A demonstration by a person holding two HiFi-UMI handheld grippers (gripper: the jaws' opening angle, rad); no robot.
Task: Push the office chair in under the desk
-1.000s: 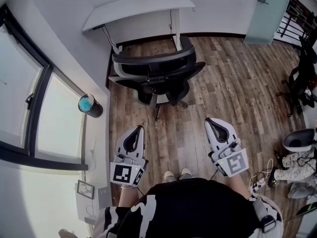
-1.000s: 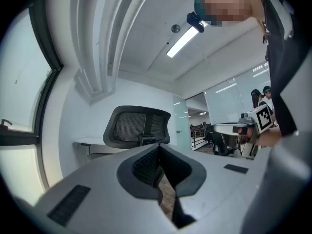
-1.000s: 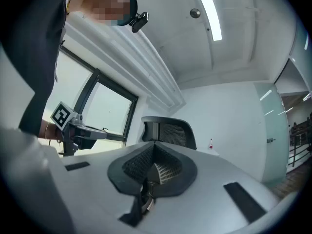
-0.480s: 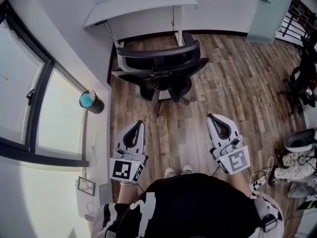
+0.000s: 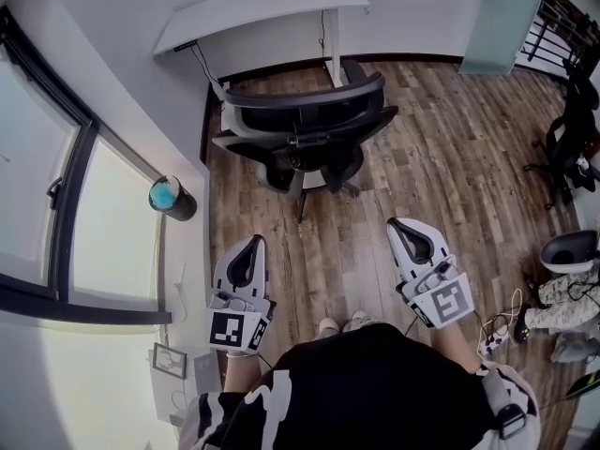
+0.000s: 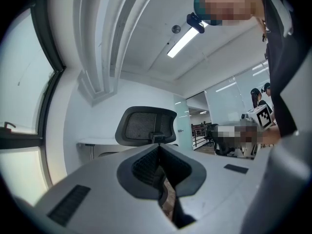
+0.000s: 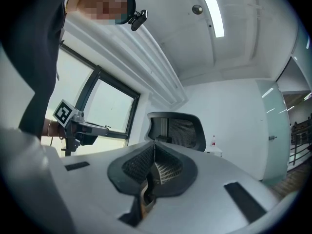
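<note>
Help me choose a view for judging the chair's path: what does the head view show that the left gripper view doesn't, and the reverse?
Only the head view: the office chair's base standing on the wooden floor, and a dark cylinder with a teal top on the windowsill. Only the left gripper view: the ceiling light and the glass partition at the right. Both: the chair's backrest, the white desk beyond it, and the window at the left.
</note>
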